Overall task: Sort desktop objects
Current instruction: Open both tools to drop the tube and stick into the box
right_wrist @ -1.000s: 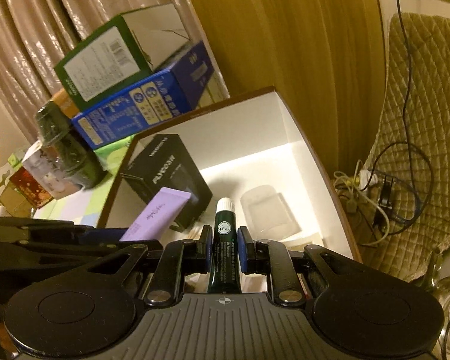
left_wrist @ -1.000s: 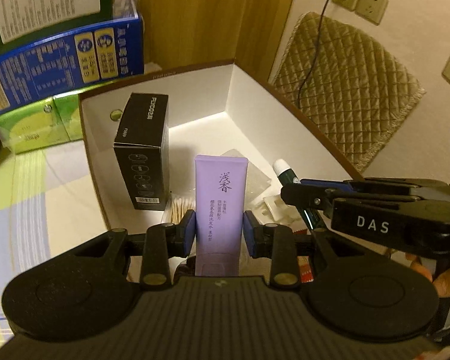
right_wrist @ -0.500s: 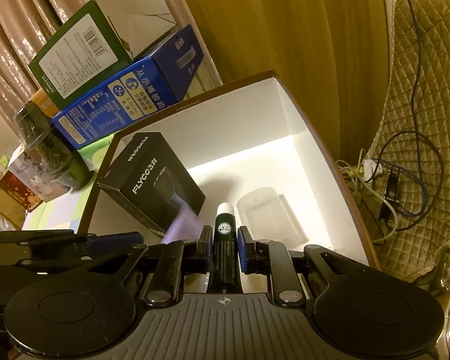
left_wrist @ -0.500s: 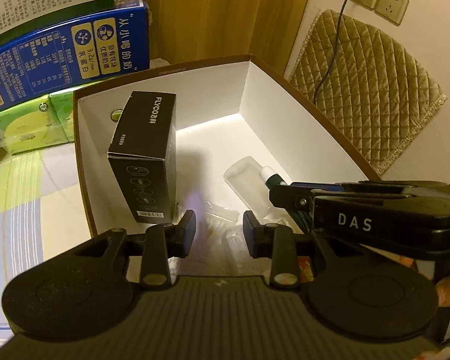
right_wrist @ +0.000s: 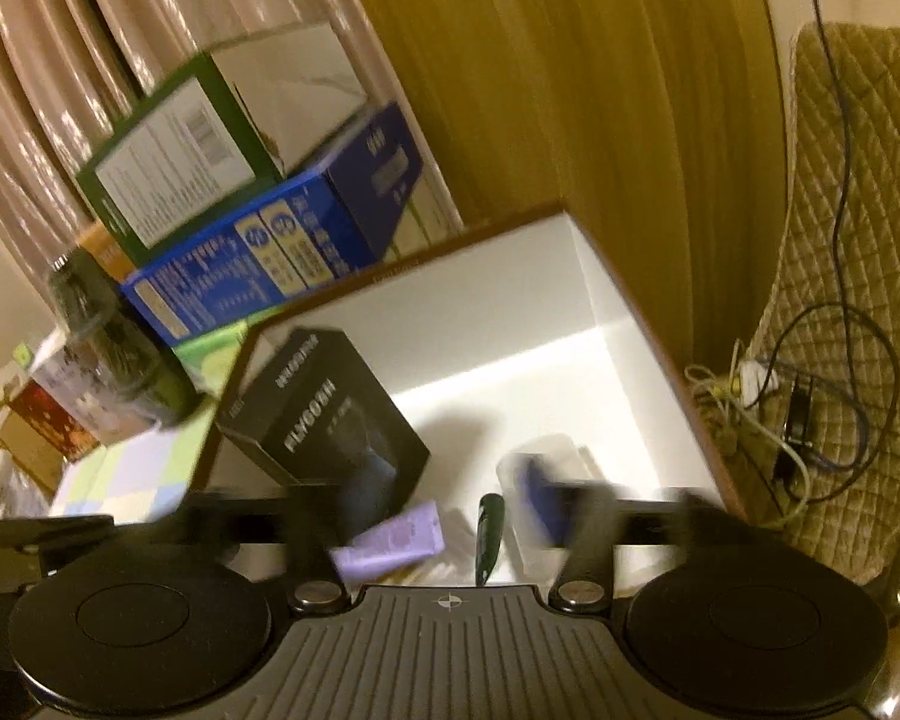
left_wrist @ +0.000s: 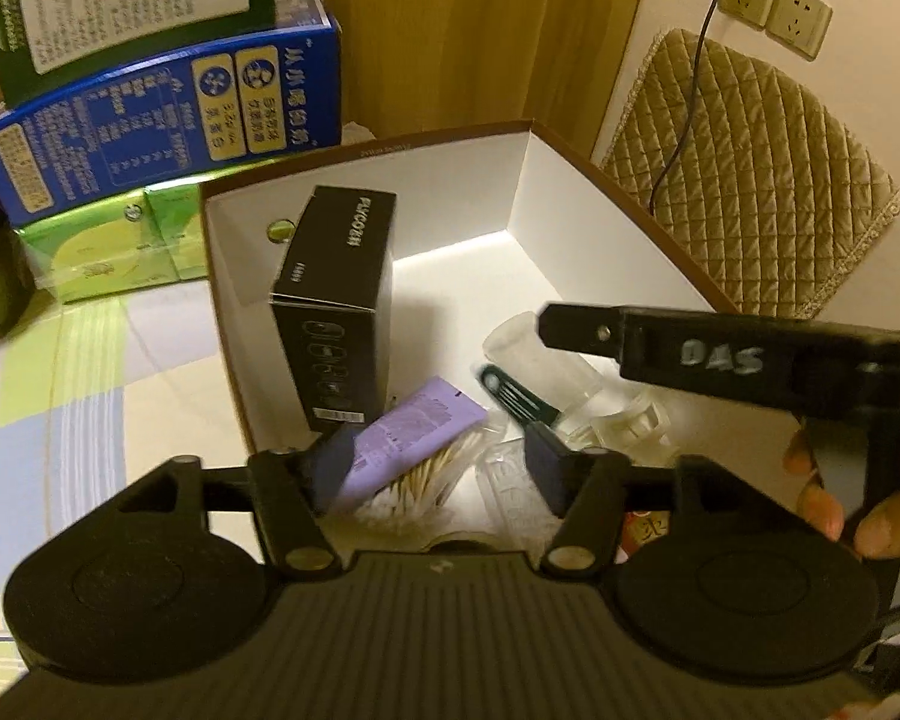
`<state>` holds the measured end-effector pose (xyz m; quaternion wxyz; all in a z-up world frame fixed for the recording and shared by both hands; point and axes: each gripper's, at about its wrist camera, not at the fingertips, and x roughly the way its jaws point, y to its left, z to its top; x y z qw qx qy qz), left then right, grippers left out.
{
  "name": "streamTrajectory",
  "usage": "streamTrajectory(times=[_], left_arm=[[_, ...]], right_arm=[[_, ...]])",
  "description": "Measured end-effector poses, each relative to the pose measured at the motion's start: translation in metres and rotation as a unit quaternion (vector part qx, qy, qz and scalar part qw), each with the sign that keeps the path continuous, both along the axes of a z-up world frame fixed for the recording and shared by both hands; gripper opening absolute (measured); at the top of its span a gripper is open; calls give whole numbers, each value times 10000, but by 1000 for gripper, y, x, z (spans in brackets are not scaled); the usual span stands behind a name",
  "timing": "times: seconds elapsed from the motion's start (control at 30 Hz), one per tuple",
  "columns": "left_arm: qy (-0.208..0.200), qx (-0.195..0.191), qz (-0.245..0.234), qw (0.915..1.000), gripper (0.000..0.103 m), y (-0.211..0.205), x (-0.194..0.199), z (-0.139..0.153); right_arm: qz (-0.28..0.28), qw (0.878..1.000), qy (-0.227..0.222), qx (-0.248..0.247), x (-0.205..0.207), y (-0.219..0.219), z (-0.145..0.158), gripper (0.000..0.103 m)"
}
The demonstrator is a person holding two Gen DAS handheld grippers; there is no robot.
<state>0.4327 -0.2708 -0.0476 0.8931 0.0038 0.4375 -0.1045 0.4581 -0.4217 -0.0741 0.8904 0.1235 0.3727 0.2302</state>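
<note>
— Starting nearest the lens: what are the tongs doing?

— Both stand wide with nothing between them. The left gripper hangs over the near end of the white box; the right gripper does the same, though its fingers are smeared by motion blur.

— And the things being sorted?

— The purple tube lies flat inside the box, tilted, its lower end on a bundle of cotton swabs. It is pale lilac with small print too blurred to read. Just beside it lies the dark green tube, slim, with a round mark near its cap end. From the right wrist the purple tube and the green tube show between the spread fingers.

— What differs from a second ago?

— Then each gripper was clamped on its tube, upright. Half a second ago the left had let go while the right still held the green one. Now both are in the box.

— Further back?

— A black carton stands upright against the left wall, and a clear plastic container lies partly hidden behind the right gripper's arm. Beyond the box, a blue carton sits under a green one cut off by the frame edge.

— Anything unclear?

— A red item under the left gripper's right finger is mostly covered; I cannot tell what it is.
</note>
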Motion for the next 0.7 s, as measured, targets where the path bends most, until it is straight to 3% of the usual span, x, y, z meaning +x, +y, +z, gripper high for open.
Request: streamTrajectory(times=[0.1,0.17,0.3,0.43,0.7], left_arm=[[-57,-6,20,10000,68,3,-8,8],[-101,7,53,9999,76,4,-16,14],[-199,95,156,9996,85,9,-36,24],[-291,135,301,9990,95,18,-57,32],[-526,262,513,9970,99,36,-100,47]], right_arm=[[105,9999,-134,1,-7,-3,10,74],[91,9998,-143,105,-14,-9,15,89],[89,9992,-266,274,-34,-20,27,100],[99,9990,-410,133,-58,-25,33,101],[127,9971,-618,-435,-115,-24,37,101]])
